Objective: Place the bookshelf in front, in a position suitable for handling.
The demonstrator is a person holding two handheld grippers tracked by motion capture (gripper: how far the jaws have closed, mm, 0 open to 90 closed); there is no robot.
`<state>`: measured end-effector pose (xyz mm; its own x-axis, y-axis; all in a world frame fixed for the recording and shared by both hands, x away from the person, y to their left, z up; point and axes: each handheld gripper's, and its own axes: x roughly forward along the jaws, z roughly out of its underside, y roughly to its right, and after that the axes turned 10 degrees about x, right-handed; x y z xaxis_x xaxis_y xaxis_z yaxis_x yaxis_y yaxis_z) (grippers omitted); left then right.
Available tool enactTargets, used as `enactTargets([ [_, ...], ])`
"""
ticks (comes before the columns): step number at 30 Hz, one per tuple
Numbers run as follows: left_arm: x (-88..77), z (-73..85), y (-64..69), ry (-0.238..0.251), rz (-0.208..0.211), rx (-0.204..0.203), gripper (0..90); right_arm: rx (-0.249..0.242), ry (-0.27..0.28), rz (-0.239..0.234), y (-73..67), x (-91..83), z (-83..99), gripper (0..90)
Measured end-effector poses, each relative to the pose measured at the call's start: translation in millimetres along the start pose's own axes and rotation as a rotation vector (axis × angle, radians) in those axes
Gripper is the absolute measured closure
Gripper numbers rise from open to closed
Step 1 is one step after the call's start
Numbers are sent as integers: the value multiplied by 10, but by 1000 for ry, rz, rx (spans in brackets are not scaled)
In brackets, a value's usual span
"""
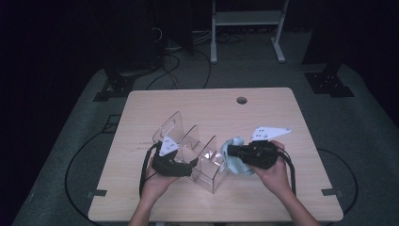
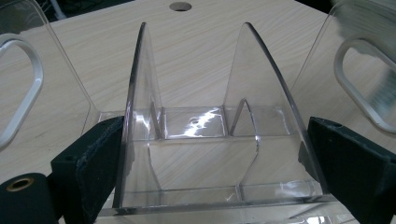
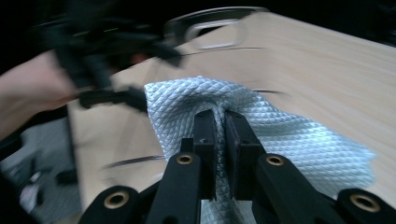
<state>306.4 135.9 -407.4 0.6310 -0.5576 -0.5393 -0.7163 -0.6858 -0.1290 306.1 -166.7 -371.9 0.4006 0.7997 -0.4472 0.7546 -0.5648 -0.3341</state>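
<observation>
While my left gripper point(image 2: 210, 163) clamps the clear rack point(image 2: 205, 135) by its two outer walls, my right gripper point(image 3: 220, 126) is closed tight on a pale blue cloth point(image 3: 289, 140), which hangs between its jaws just beside the rack's end.

I see a clear acrylic organiser point(image 2: 205, 140), glossy and smooth, catching bright glints on its dividers, standing on a pale wood-grain table point(image 1: 263, 108) with a matt, lightly streaked finish. At my right, the cloth point(image 3: 289, 140) is a light blue woven fabric with a quilted diamond texture and a faint sheen. The pads point(image 2: 100, 158) of my left gripper look like matt black rubber, slightly rough at the edges.
</observation>
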Motion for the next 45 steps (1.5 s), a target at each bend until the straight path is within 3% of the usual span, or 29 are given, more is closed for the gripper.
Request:
enactTargets([
  [2,0,1,2,1,-1,-3,73,-33,-25,-40,-155,37,20,834],
  [4,1,1,3,2,-1,-3,73,-84,-34,-2,-217,43,7,834],
  [8,2,1,8,5,-3,0,74,-22,-3,70,29,10,-51,834],
  [10,8,0,13,8,-6,0,74,-9,3,73,44,6,-35,835],
  [11,10,-1,12,8,-6,-1,74,-26,1,78,4,8,-21,836],
  [14,14,1,14,3,-10,-4,74,-55,-11,18,-191,46,37,837],
  [16,9,3,12,0,-10,-4,76,-62,-37,-71,-372,110,106,837],
  [17,7,3,10,-1,-10,-3,76,-83,-49,-79,-442,137,135,837],
  [20,6,6,11,3,-8,-4,77,-146,-60,-64,-577,170,178,835],
  [24,10,4,23,9,-11,-7,77,-105,-5,0,-370,95,128,835],
  [27,16,-5,33,7,-11,-1,75,-96,13,14,-319,65,137,836],
  [28,23,-5,36,12,-10,-3,75,-107,14,16,-374,64,168,836],
  [30,20,-2,30,3,-11,3,76,-113,-10,-50,-472,109,213,837],
  [31,17,2,24,4,-7,1,76,-136,-17,-60,-552,142,246,837],
  [34,16,4,26,8,-6,1,77,-194,-54,-56,-662,187,258,837],
  [37,17,0,32,6,-6,1,76,-157,-19,-32,-547,133,209,835],
  [40,18,1,28,9,-4,1,76,-143,5,42,-398,52,143,835],
  [43,19,-4,32,8,-5,0,76,-103,31,96,-153,8,65,836],
  [45,21,-5,34,11,-5,-1,76,-49,40,120,33,-14,24,836],
])
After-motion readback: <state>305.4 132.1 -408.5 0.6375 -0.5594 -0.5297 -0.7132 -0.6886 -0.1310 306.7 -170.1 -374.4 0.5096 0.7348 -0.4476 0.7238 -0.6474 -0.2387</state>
